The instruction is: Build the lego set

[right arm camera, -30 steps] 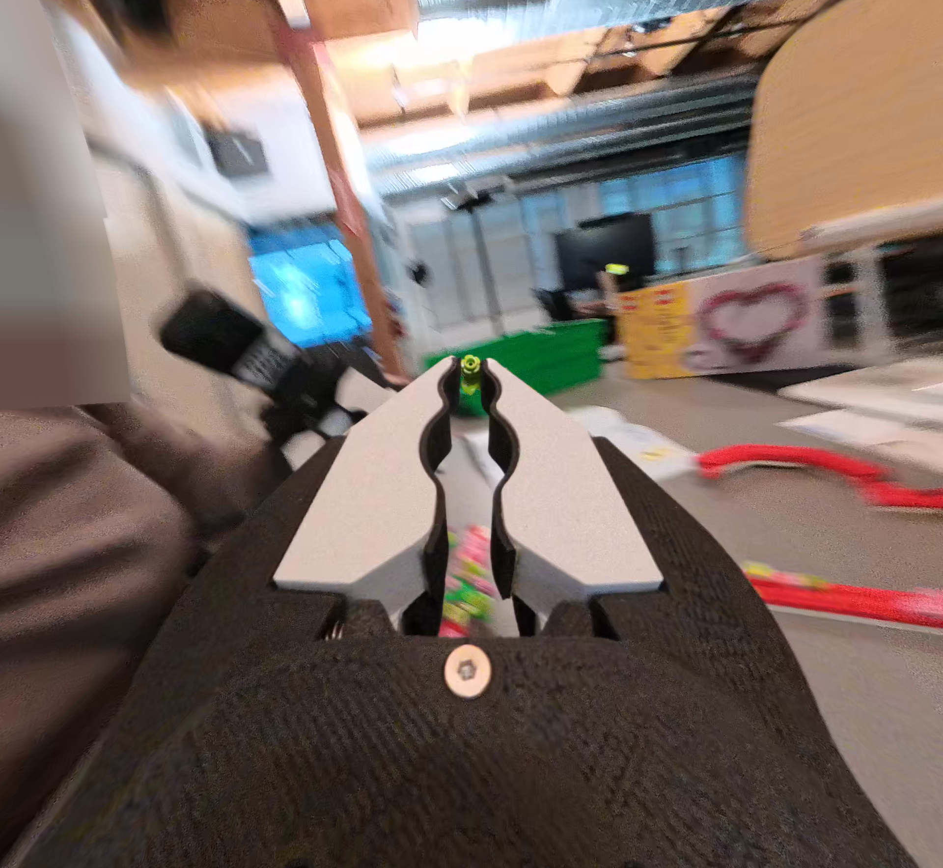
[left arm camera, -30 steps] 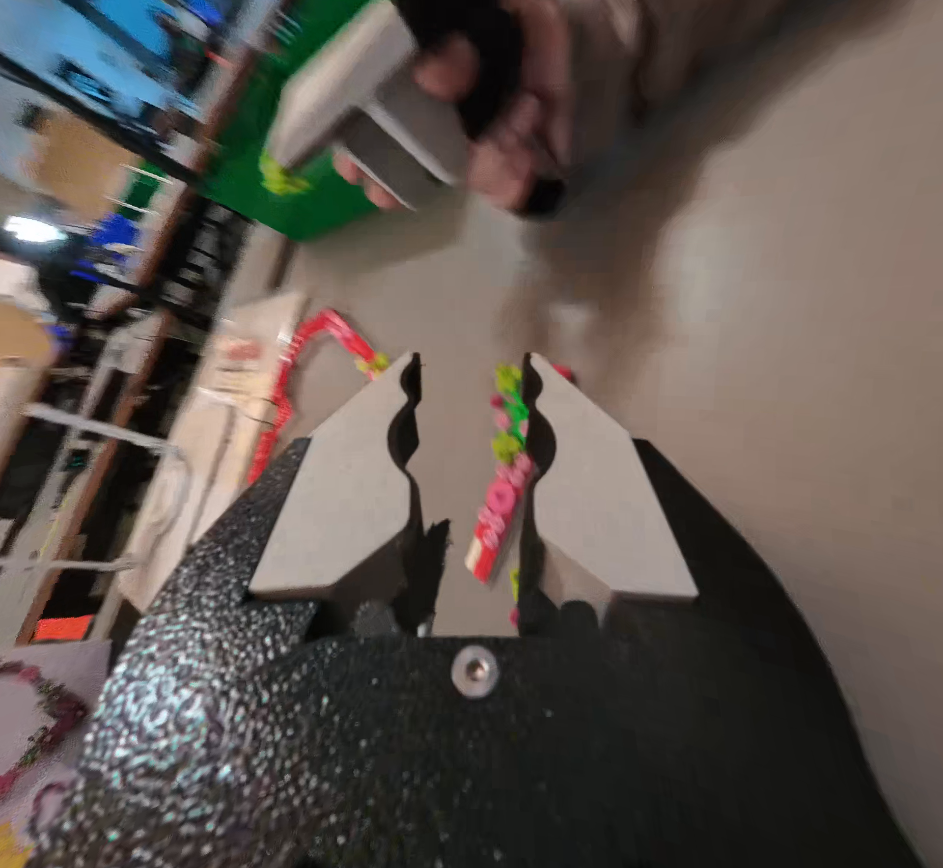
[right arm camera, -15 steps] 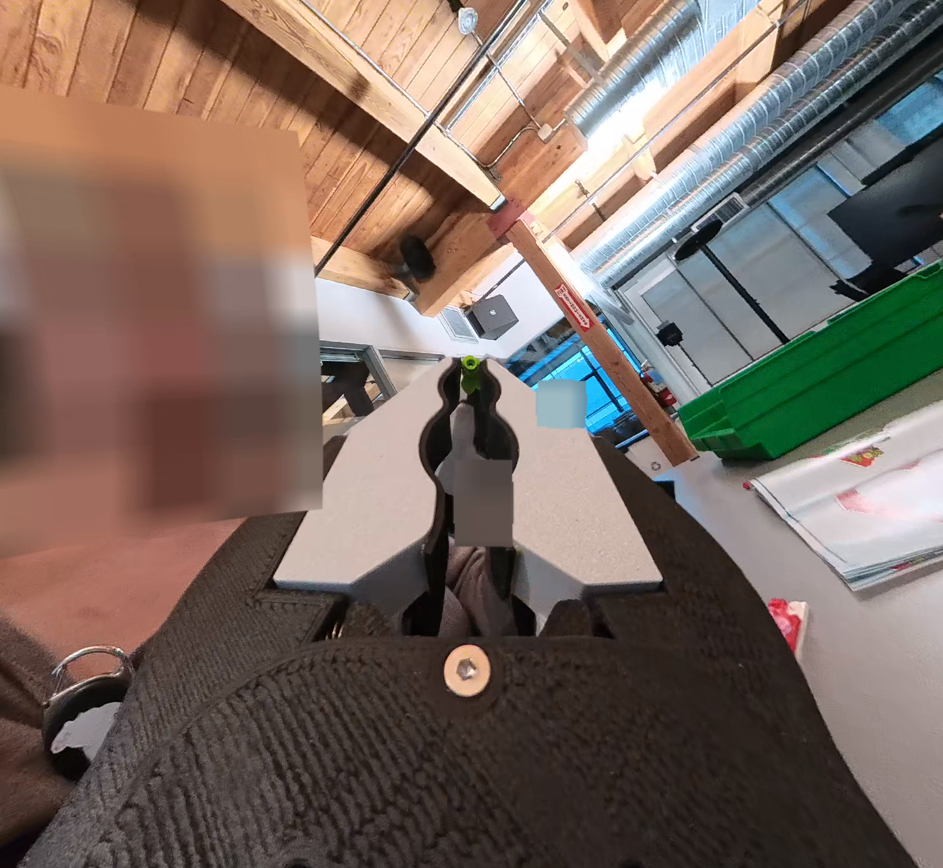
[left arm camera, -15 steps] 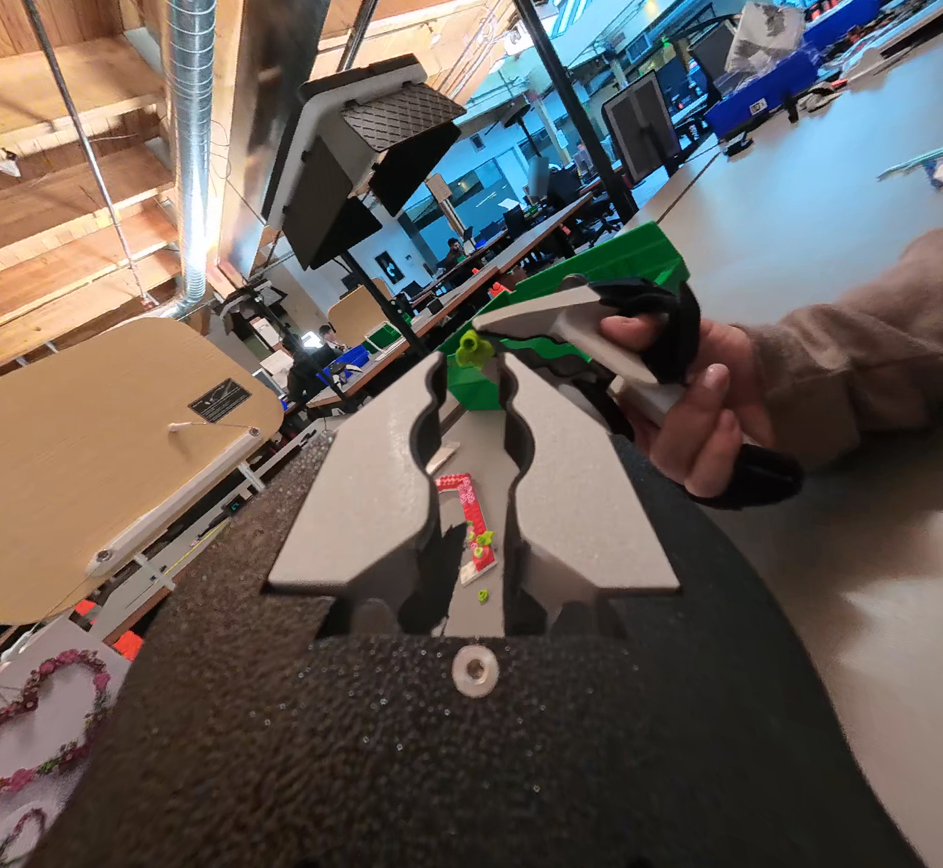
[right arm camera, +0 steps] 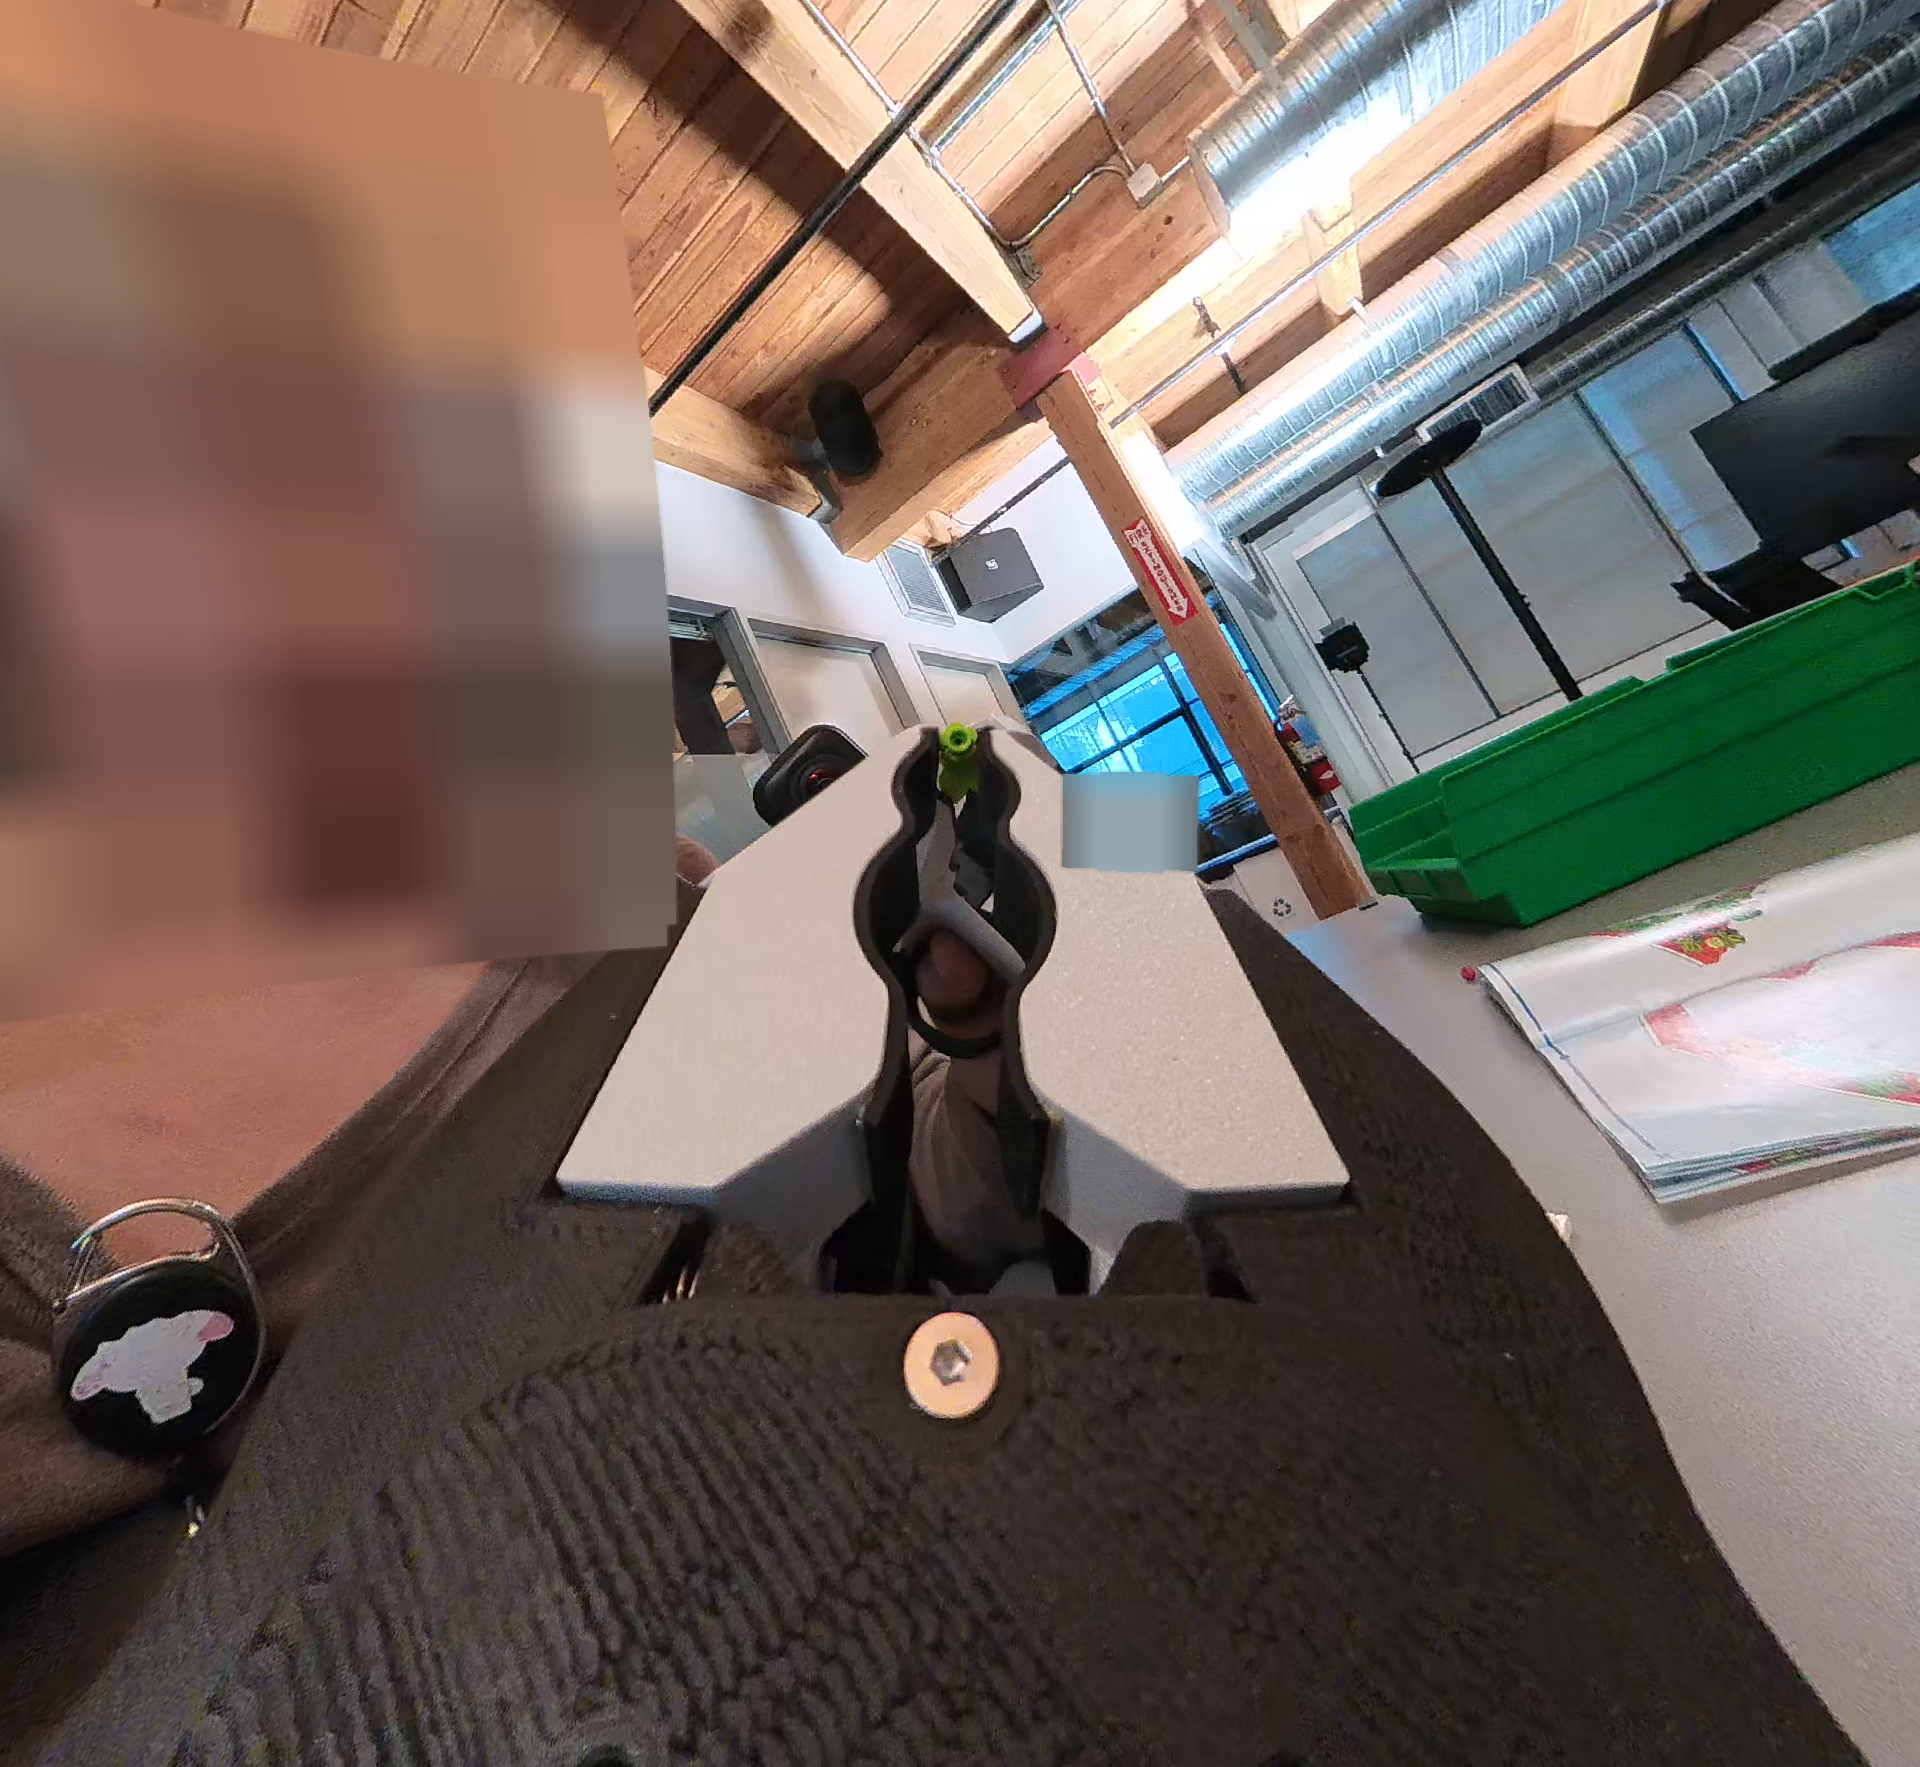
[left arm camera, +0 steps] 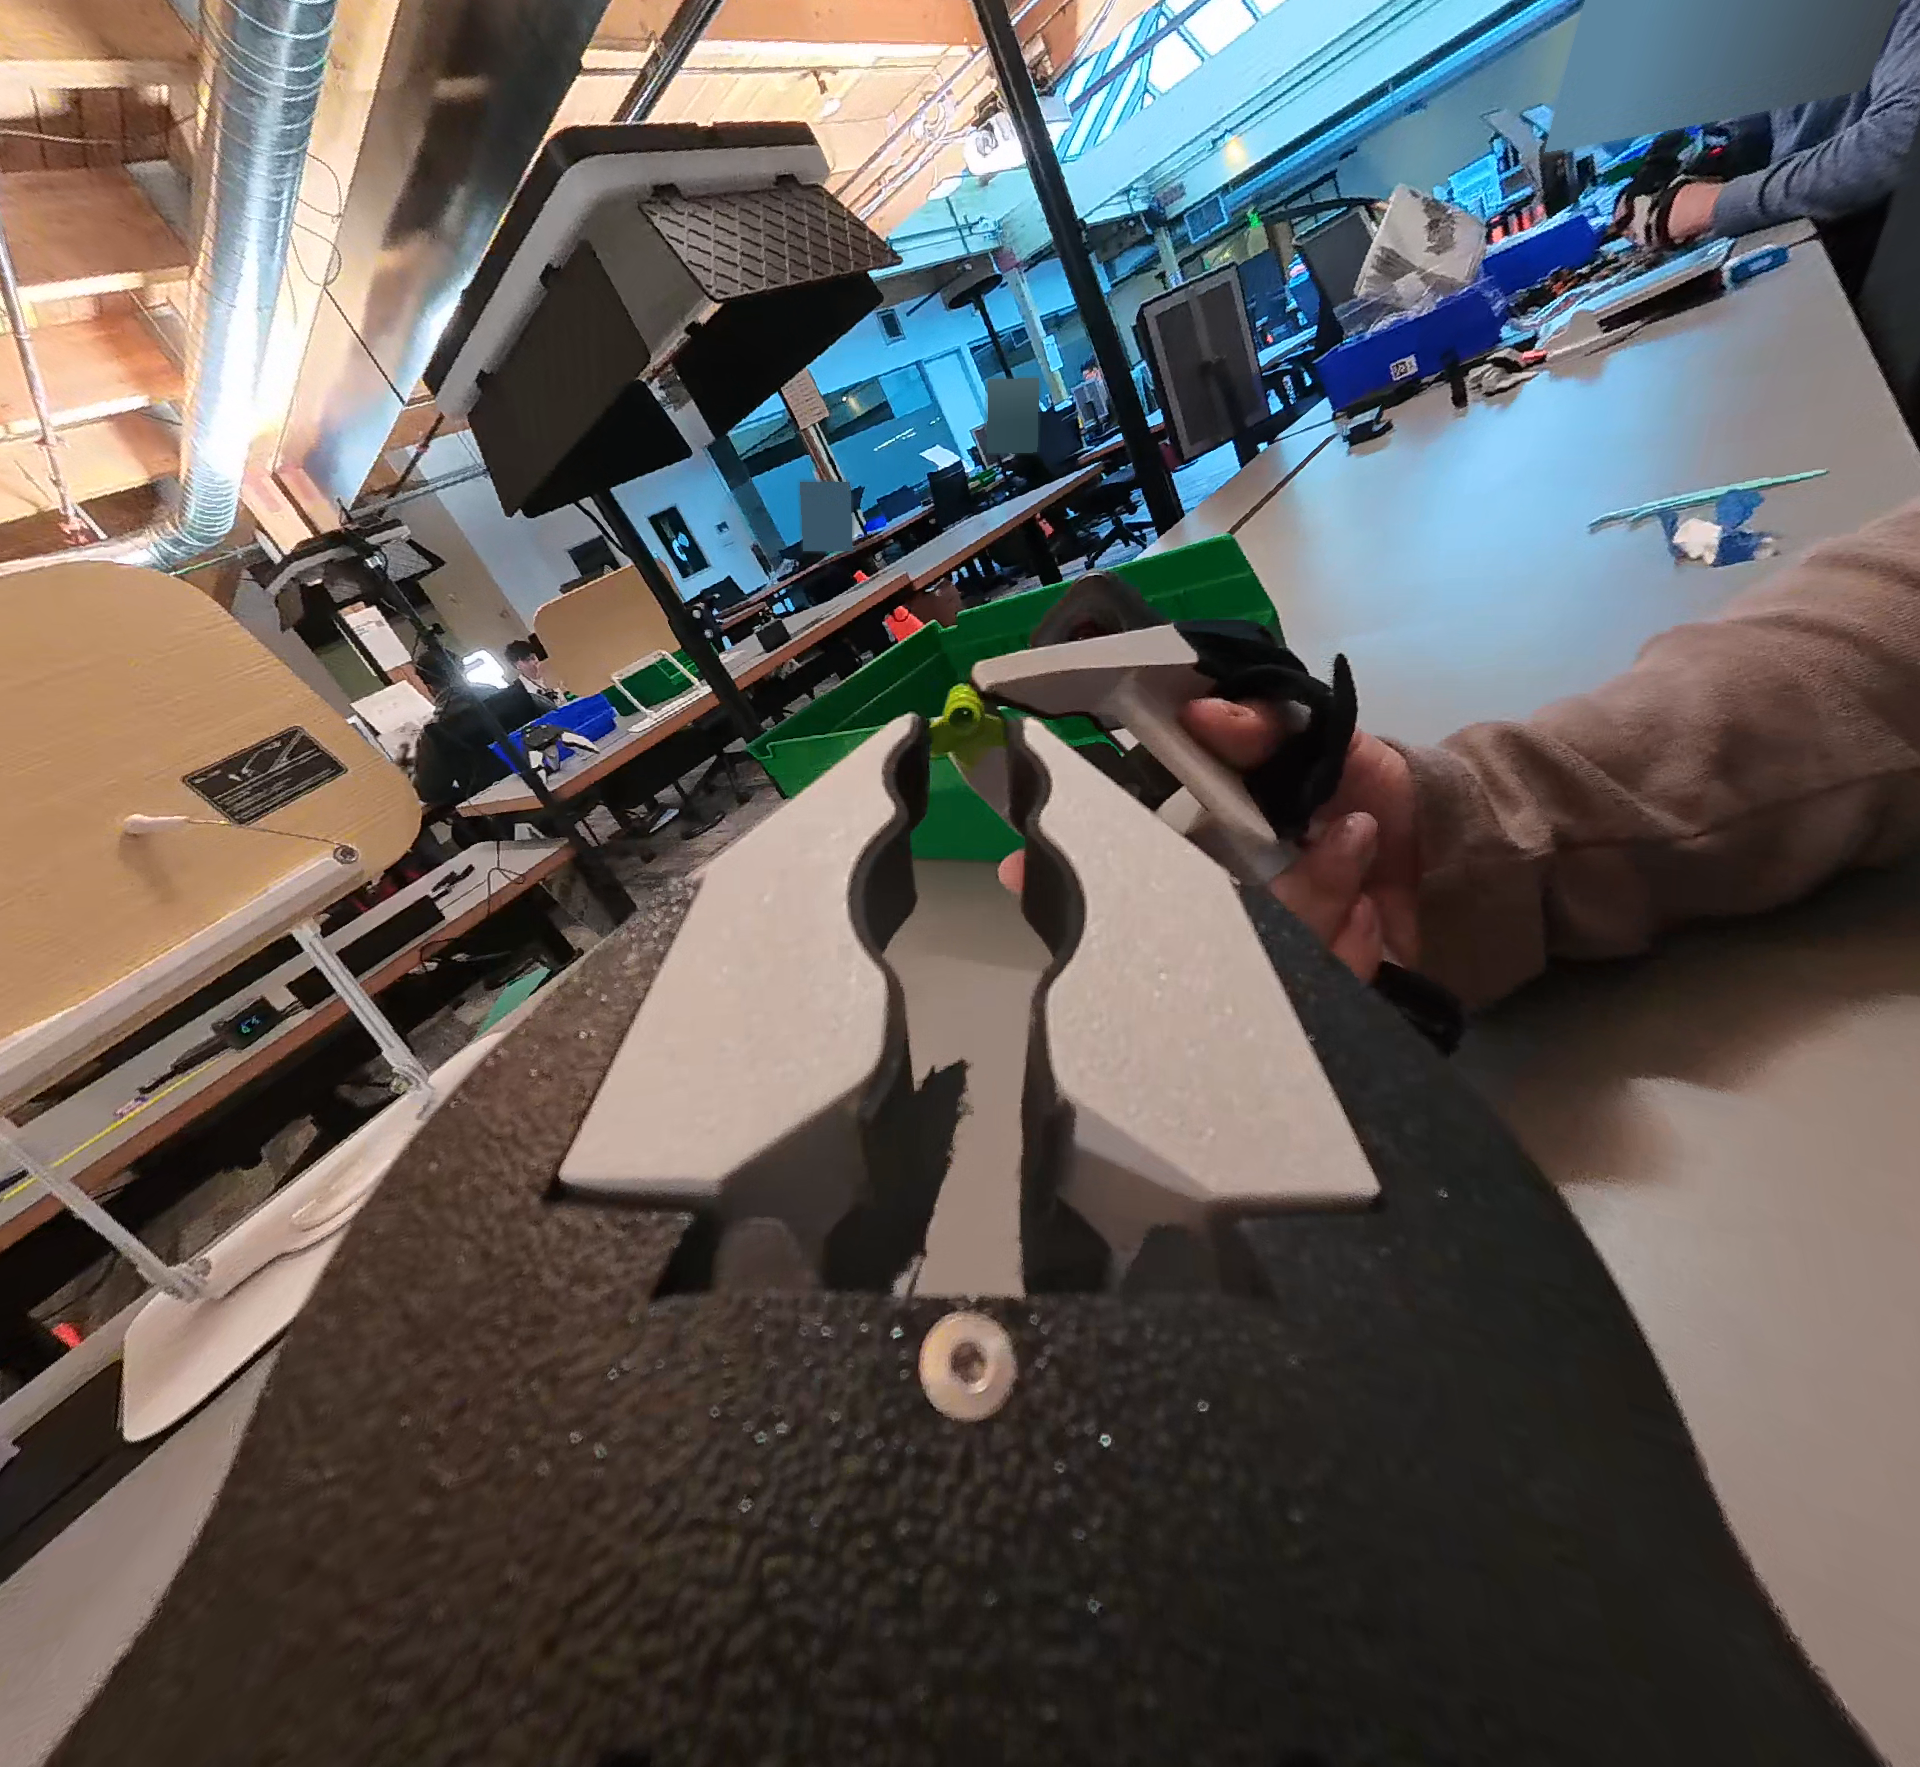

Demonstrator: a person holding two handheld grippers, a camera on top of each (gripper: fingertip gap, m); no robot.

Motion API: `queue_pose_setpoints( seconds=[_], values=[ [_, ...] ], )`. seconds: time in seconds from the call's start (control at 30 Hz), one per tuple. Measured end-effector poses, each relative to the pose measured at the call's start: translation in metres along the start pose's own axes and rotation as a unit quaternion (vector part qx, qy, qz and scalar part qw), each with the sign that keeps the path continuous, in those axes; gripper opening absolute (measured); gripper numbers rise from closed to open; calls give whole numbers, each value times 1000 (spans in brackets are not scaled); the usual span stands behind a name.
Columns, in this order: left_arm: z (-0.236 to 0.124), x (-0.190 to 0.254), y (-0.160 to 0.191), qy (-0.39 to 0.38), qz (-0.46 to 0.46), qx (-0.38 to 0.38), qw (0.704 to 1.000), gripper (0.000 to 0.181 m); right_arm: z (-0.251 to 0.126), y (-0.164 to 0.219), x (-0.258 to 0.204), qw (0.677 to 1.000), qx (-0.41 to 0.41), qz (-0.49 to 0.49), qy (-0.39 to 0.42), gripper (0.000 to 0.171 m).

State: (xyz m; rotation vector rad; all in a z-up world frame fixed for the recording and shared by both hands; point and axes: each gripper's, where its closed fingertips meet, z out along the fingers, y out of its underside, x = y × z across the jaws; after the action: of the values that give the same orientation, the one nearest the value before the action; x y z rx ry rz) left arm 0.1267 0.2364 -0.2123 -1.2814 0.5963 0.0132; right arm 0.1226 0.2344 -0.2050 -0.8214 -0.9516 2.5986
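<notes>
A small lime-green lego piece [right arm camera: 955, 761] is pinched at the tips of my right gripper [right arm camera: 957, 738], which is shut on it and held up in the air. In the left wrist view the same piece [left arm camera: 964, 725] sits right at the tips of my left gripper [left arm camera: 967, 736]. The left jaws stand a little apart, one on each side of the piece; I cannot tell if they touch it. The right gripper's grey fingers [left arm camera: 1091, 668] come in from the right, held by a hand [left arm camera: 1340, 844]. No other lego parts show.
A green bin [left arm camera: 940, 818] stands on the grey table [left arm camera: 1662, 1250] behind the grippers; it also shows in the right wrist view [right arm camera: 1662, 782]. An open instruction booklet [right arm camera: 1714, 1042] lies to the right. The person's brown sleeve [left arm camera: 1662, 761] crosses the table. Only a small space, under 4 cm, lies between the two pairs of fingers.
Both grippers have lifted off the table and tilted up. The red and green lego strip has left view. The right gripper has brought the lime piece to the left gripper's tips, whose jaws have narrowed.
</notes>
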Motion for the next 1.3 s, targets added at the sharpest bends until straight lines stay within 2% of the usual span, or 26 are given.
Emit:
queue_pose_setpoints(
  seconds=[0.03, 0.2, 0.27, 0.37, 0.43, 0.5, 0.57, 0.67, 0.8, 0.93, 1.0, 1.1, 1.17, 1.3],
  values=[
    [0, 0, 0, 0, -1, -1, 1000, 12, 0, 0, 0, 1000, -2, -1, 0, 5],
    [0, 0, 6, -2, 9, -15, 1000, 12, -3, 2, 3, 999, -21, -22, 11, 4],
    [-1, -2, 7, -10, 20, -18, 1000, 0, -5, 1, 6, 999, -24, -28, 19, 5],
    [-2, 1, 7, -1, 38, -27, 999, 0, -9, -1, 10, 998, -32, -38, 30, 5],
    [-2, 1, 11, -4, 40, -35, 999, 0, -11, -6, 15, 995, -34, -74, 61, 4],
    [-3, -1, 19, -9, 42, -50, 998, 0, -13, -2, 24, 978, -83, -157, 113, 5],
    [-5, -4, 30, -10, 45, -76, 996, 2, -18, 10, 40, 925, -182, -276, 187, 5],
    [-11, -4, 45, 7, 45, -105, 993, 5, -29, 23, 53, 805, -316, -442, 238, 4],
    [-16, -6, 57, 34, -11, -124, 992, 18, -40, 40, 59, 620, -436, -615, 216, 4],
    [-18, -2, 67, 85, -108, -147, 980, 21, -43, 54, 61, 450, -478, -736, 162, 4],
    [-19, 0, 73, 106, -152, -158, 970, 17, -43, 60, 60, 404, -480, -766, 139, 3],
    [-19, 4, 77, 120, -176, -165, 963, 10, -44, 62, 61, 361, -484, -787, 127, 3],
    [-18, 5, 80, 115, -167, -173, 964, 6, -46, 62, 64, 350, -491, -788, 127, 4],
    [-16, 9, 89, 112, -149, -198, 962, 10, -51, 63, 69, 329, -507, -786, 128, 4]
  ],
)
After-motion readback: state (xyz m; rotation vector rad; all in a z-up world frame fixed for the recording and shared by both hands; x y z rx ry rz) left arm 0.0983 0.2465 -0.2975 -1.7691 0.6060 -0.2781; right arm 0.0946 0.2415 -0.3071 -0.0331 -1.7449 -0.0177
